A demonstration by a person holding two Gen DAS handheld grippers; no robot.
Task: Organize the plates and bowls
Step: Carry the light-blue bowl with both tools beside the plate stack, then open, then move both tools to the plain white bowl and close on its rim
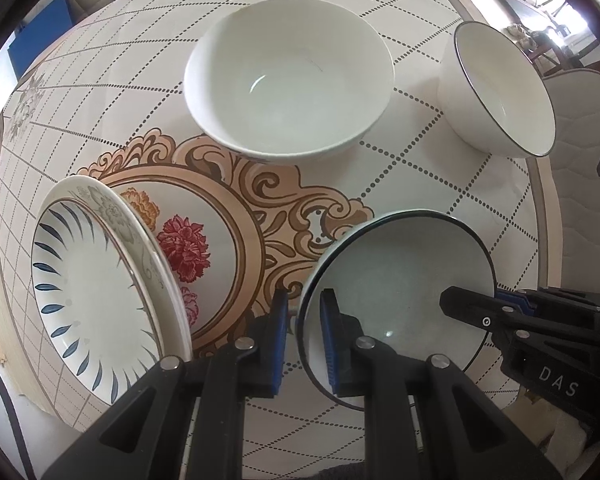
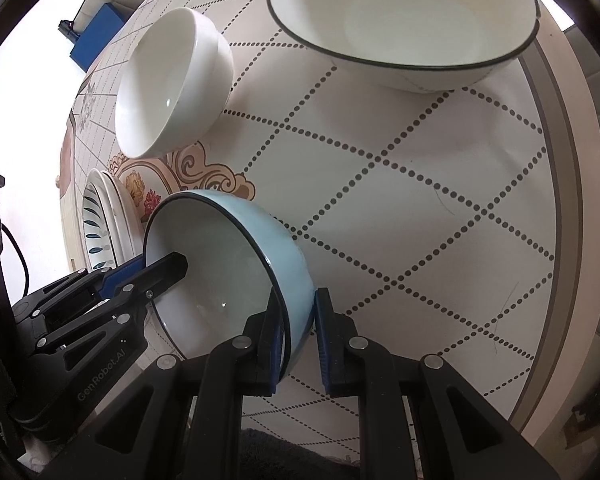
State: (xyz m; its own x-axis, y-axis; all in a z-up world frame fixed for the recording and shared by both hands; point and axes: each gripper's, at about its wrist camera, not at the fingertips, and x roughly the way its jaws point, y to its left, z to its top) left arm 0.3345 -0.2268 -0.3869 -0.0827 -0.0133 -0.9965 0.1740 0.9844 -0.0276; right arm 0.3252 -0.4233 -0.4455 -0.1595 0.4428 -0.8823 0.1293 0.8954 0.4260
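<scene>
tilting light blue bowl [image 2: 236, 264], mouth facing the left gripper [image 2: 168, 270].

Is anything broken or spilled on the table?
No. The only odd sight is the blue bowl, pinched by its rim on both sides: left claw, right claw. The other bowls and plates look whole.

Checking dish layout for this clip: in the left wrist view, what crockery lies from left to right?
Stacked plates with the blue-petal plate on top → plain white bowl → light blue bowl with dark rim, gripped on both sides → white bowl with thin dark rim.
</scene>
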